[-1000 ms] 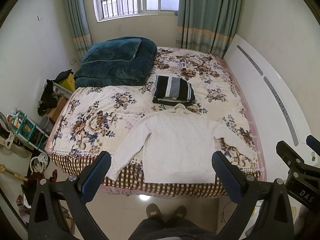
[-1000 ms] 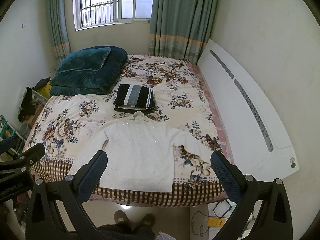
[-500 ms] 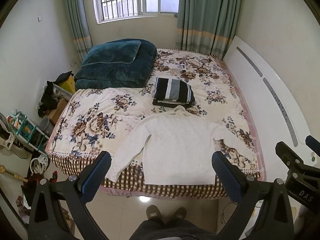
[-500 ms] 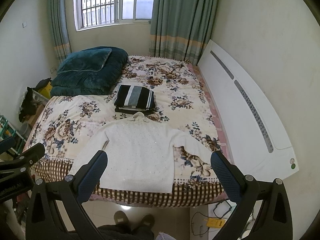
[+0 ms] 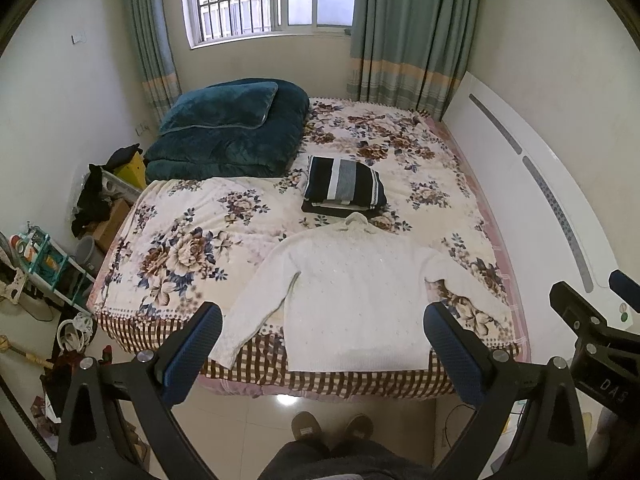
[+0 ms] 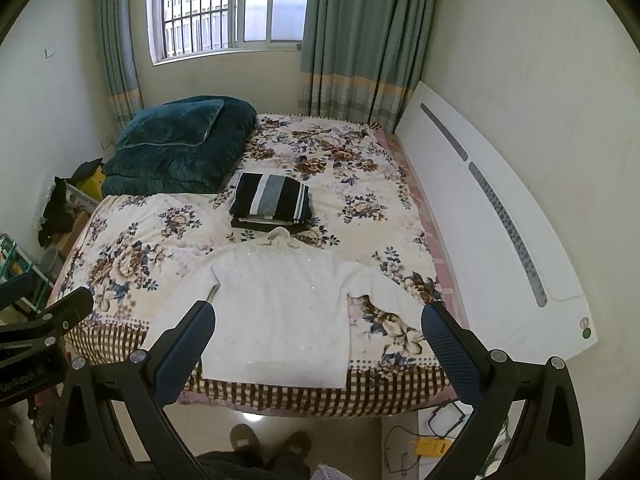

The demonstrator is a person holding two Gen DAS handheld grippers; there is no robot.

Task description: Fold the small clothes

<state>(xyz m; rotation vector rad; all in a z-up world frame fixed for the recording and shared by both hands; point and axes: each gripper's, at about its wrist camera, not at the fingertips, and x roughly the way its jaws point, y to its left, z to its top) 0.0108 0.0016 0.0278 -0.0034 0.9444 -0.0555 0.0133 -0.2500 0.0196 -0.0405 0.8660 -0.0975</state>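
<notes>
A white knit sweater lies flat, sleeves spread, at the near edge of the floral bed; it also shows in the right wrist view. Its hem hangs over the checked bed edge. Behind its collar sits a stack of folded clothes with a dark striped top, also seen in the right wrist view. My left gripper is open and empty, held back from the bed above the floor. My right gripper is open and empty, likewise short of the bed.
A folded teal quilt with a pillow fills the far left of the bed. A white headboard runs along the right. Clutter and a shelf stand on the floor at left. The person's feet stand before the bed. Cables and a yellow item lie at right.
Both grippers have drawn back and risen slightly from the bed, so more floor and the feet show. The sweater and folded stack have not moved. Both grippers stay open.
</notes>
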